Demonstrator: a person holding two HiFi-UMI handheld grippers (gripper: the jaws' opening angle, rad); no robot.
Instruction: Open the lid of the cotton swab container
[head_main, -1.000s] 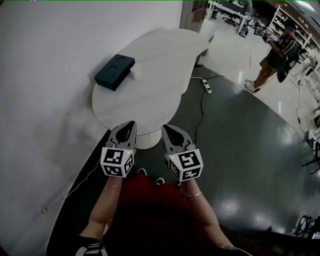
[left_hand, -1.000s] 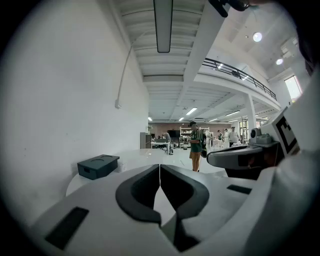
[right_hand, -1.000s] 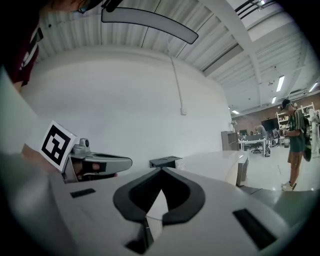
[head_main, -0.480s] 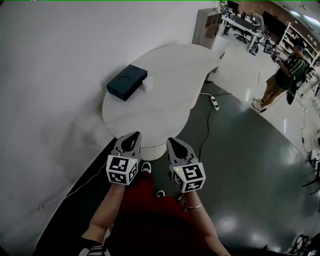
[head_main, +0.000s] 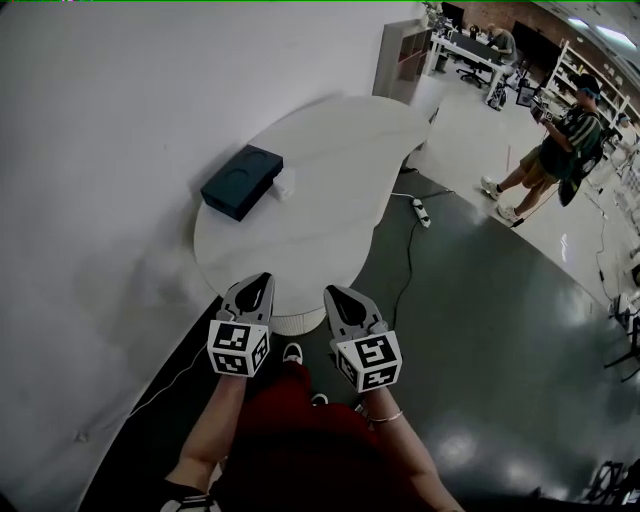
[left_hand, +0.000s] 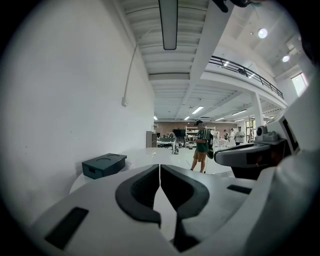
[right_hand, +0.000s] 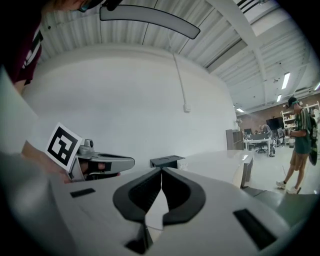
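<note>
Left gripper (head_main: 257, 283) and right gripper (head_main: 337, 296) were both clenched on nothing, side by side over the white table's (head_main: 320, 215) near edge; small cotton swab container (head_main: 284, 186) sat at the far left edge, just beside a dark box (head_main: 241, 181).

The cotton swab container (head_main: 284, 186) is a small, pale, whitish thing in the upper middle of the head view. It stands on the white counter (head_main: 335, 165), just beside the right-hand side of a dark box (head_main: 241, 181), near the counter's wall-side edge. It is too small to tell whether its lid is on.
</note>
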